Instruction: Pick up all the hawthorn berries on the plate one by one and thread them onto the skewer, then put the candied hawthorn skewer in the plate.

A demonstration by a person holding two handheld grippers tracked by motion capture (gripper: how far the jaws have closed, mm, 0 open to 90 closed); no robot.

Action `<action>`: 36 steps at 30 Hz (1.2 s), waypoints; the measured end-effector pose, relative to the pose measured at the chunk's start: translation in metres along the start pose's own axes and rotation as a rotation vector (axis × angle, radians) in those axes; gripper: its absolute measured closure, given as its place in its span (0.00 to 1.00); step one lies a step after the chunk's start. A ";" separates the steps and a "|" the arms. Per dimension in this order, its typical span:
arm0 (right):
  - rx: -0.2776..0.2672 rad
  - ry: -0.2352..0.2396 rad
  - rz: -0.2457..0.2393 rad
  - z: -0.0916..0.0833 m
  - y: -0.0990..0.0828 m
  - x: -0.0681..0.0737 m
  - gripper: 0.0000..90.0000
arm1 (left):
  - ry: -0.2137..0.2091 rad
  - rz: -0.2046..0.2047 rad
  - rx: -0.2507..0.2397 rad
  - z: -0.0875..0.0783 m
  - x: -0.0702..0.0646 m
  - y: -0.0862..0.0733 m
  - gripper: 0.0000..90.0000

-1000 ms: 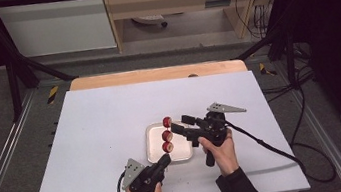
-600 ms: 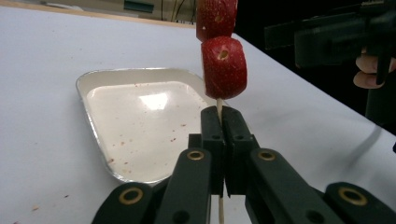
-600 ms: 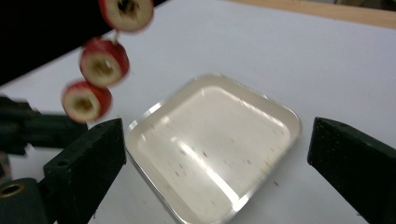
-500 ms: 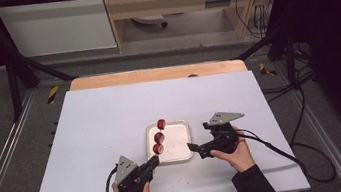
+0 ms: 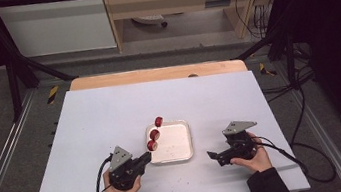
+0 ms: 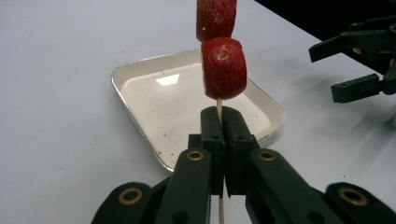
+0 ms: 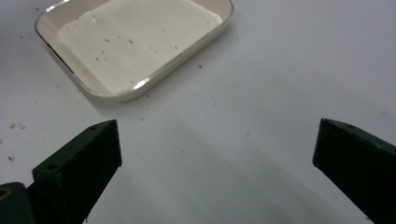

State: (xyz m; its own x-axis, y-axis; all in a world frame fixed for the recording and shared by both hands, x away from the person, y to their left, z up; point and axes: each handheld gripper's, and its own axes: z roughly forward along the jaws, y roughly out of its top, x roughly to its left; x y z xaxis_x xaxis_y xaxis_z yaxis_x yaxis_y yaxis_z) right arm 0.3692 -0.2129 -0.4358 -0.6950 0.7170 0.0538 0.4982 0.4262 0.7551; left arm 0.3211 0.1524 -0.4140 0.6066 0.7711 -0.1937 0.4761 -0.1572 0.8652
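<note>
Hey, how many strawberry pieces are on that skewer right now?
3 red strawberry pieces on the thin wooden skewer: lowest nearest the left tool, middle over the white rectangular tray's edge, top past the tray's far rim.

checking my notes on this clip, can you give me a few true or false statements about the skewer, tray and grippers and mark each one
1. The left gripper is shut on the thin wooden skewer threaded with red strawberry pieces. True.
2. The right gripper is shut on a strawberry piece. False: its fingers stand wide apart with nothing between them.
3. The shallow white rectangular tray holds no fruit, just small specks. True.
4. The skewer lies flat on the white table. False: it is held above the tray's edge.
5. The right gripper sits beside the tray, not over it. True.
</note>
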 end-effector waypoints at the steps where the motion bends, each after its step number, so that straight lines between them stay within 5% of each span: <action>1: 0.003 -0.004 0.004 -0.001 -0.003 -0.002 0.02 | -0.002 0.004 0.007 0.001 0.001 0.002 0.98; 18: 0.026 -0.031 0.038 -0.018 -0.037 -0.017 0.02 | 0.011 0.082 0.181 0.033 0.005 0.034 0.98; 36: 0.023 -0.023 0.052 -0.021 -0.041 -0.019 0.02 | 0.099 0.139 0.385 0.079 -0.001 0.027 0.98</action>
State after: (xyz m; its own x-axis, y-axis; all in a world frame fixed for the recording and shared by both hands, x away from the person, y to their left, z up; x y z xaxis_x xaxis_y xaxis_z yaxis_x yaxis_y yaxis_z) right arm 0.3508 -0.2556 -0.4544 -0.6560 0.7508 0.0776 0.5455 0.4005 0.7362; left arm 0.3834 0.0984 -0.4271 0.6267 0.7789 -0.0260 0.6089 -0.4685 0.6401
